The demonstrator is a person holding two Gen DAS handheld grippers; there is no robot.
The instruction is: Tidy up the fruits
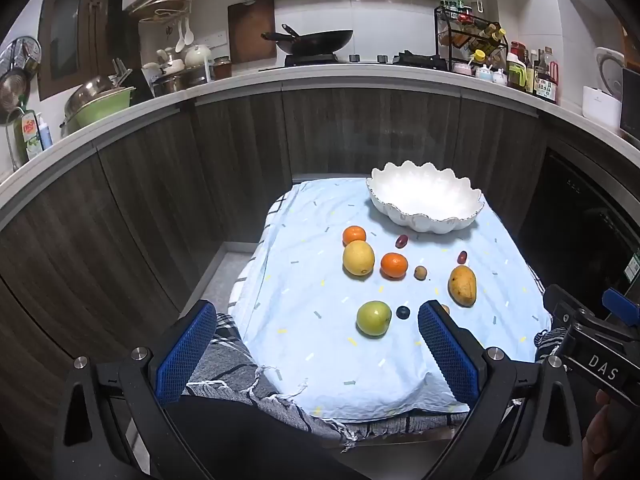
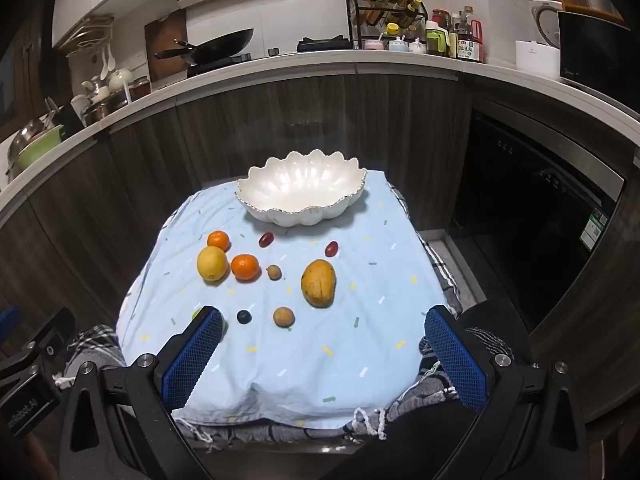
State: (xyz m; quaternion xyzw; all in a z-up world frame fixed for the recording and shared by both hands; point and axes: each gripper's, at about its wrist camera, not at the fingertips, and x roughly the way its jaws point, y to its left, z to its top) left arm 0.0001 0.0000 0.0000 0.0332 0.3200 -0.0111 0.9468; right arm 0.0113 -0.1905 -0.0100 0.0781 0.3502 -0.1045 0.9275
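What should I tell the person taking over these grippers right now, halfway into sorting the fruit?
Left hand-held gripper: open, holding nothing, hovering at the near edge of the table.
Right hand-held gripper: open, holding nothing, beside it.
Bowl: white, at the far side of the blue cloth, nothing in it.
Fruit all loose on the cloth: two oranges, lemon, mango, green apple, two red grapes, a dark berry, two small brown fruits.
Done: nothing yet.
Left: probably every fruit into the bowl.
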